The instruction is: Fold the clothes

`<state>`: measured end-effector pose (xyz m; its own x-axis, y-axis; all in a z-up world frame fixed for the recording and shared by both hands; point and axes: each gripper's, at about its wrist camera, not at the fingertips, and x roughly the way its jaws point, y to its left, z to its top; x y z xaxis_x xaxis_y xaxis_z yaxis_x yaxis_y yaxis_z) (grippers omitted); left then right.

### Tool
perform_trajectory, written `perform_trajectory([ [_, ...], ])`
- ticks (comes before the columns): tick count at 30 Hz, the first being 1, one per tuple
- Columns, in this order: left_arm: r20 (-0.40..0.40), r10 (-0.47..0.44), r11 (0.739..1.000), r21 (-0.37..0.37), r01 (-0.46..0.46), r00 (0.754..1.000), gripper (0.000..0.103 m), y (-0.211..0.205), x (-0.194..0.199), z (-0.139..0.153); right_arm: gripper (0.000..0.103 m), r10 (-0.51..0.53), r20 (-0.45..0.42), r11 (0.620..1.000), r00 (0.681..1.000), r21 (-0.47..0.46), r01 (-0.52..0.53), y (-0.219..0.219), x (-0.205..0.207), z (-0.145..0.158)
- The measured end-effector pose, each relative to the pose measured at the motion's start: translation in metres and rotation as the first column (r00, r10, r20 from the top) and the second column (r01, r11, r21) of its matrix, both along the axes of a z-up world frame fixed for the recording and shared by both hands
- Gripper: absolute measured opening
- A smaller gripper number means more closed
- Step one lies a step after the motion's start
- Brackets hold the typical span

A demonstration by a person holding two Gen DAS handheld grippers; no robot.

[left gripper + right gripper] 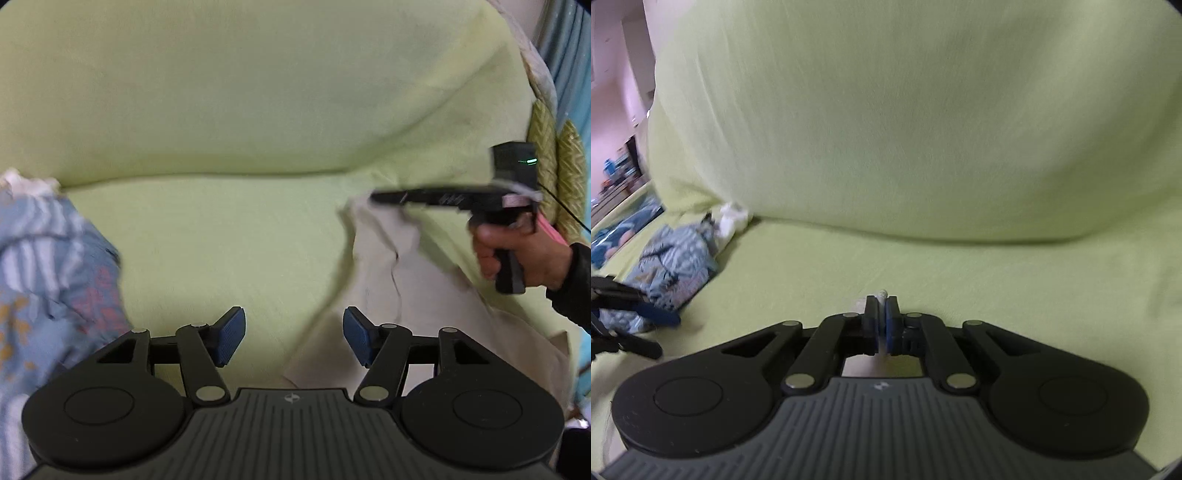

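A beige garment (391,280) lies on the green sofa seat (229,240) at the right of the left wrist view. My right gripper (376,197) is shut on its upper corner and lifts it; in the right wrist view (882,314) a sliver of pale cloth (881,295) shows between the closed pads. My left gripper (293,334) is open and empty, low over the seat, just left of the beige garment's lower edge. It also shows blurred at the left edge of the right wrist view (646,325).
A blue patterned pile of clothes (48,280) with something white (26,184) behind it lies at the left end of the seat, also in the right wrist view (676,266). The green backrest (905,110) rises behind. Ribbed green cushions (561,173) stand at the far right.
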<state>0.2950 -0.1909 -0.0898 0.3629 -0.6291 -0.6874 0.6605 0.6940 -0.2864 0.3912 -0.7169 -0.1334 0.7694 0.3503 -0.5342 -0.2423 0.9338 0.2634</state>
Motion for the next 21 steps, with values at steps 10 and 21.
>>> perform_trajectory([
  [10,-0.051,-0.273,0.96,-0.076,0.269,0.961,0.064,-0.025,-0.055,0.014,0.003,-0.144,0.141,0.983,0.98,-0.095,0.158,-0.015,-0.196,0.03],
  [21,-0.235,-0.266,0.96,-0.158,0.233,0.935,0.068,-0.05,-0.042,-0.003,0.003,-0.216,0.054,0.975,0.975,-0.031,0.218,-0.031,-0.271,0.008],
])
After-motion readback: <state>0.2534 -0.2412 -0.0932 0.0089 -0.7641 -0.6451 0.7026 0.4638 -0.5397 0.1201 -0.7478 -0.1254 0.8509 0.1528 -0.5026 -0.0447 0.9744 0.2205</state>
